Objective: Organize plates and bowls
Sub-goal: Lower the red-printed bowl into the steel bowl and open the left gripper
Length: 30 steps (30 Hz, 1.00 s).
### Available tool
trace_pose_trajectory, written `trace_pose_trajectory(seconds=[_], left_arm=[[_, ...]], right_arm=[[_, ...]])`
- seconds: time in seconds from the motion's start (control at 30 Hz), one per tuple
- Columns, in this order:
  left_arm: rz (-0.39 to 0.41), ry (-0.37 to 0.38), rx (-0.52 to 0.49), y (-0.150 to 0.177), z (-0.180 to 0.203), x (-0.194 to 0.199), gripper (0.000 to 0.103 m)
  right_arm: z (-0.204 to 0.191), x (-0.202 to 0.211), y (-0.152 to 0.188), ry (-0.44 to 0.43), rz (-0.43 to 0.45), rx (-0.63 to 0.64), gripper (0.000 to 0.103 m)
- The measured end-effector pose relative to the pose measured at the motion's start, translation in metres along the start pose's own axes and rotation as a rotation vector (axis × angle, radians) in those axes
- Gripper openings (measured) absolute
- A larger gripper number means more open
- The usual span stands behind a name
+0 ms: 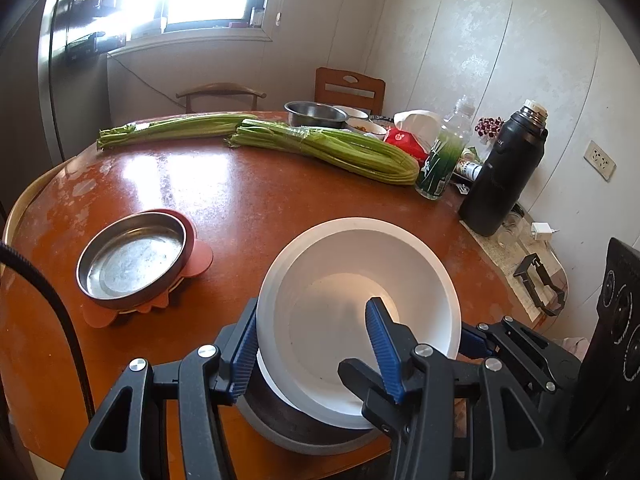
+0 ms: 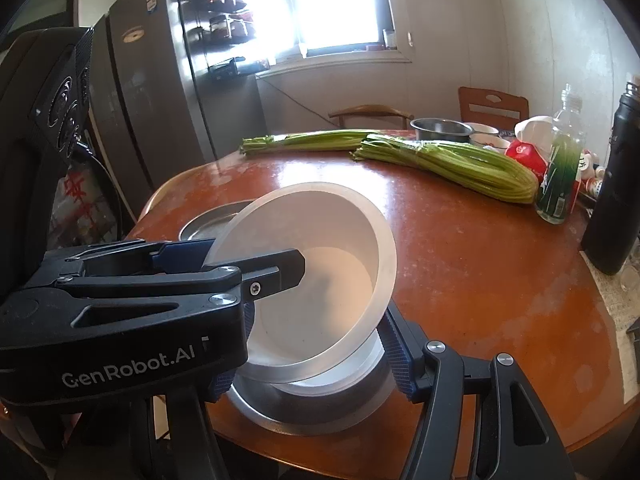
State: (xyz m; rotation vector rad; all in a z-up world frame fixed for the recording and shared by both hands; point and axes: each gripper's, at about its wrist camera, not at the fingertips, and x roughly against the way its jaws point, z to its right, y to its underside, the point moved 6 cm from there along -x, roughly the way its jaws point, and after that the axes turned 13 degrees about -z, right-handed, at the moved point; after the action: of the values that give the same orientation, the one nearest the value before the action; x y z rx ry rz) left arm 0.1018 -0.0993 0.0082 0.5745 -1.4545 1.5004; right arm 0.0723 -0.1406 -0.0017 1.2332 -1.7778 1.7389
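A white bowl [image 1: 360,280] hangs tilted near the table's front edge. My left gripper [image 1: 312,308] is shut on its wall, one finger outside the rim and one inside. Under it a second white bowl [image 2: 312,380] sits in a steel bowl [image 2: 320,420]. My right gripper [image 2: 310,376] is low around this second bowl, pads against its sides; the left gripper [image 2: 248,256] hides most of its left finger. A shallow steel plate [image 1: 132,258] rests on a pink mat [image 1: 196,260] to the left.
On the round brown table [image 1: 248,200] two celery bundles [image 1: 328,148] lie across the far side. A steel pot [image 1: 314,114], small dishes, a red packet, a green bottle [image 1: 442,160] and a black flask [image 1: 506,176] crowd the back right. Chairs, wall and fridge stand behind.
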Motion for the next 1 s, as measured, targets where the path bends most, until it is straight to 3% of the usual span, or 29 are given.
trace_pose_trajectory(seconds=[1.0], left_arm=[[-0.080,-0.040,0.022,0.017,-0.010,-0.040,0.052]], right_arm=[[0.002,-0.033,0.016,0.018,-0.079,0.011,0.065]])
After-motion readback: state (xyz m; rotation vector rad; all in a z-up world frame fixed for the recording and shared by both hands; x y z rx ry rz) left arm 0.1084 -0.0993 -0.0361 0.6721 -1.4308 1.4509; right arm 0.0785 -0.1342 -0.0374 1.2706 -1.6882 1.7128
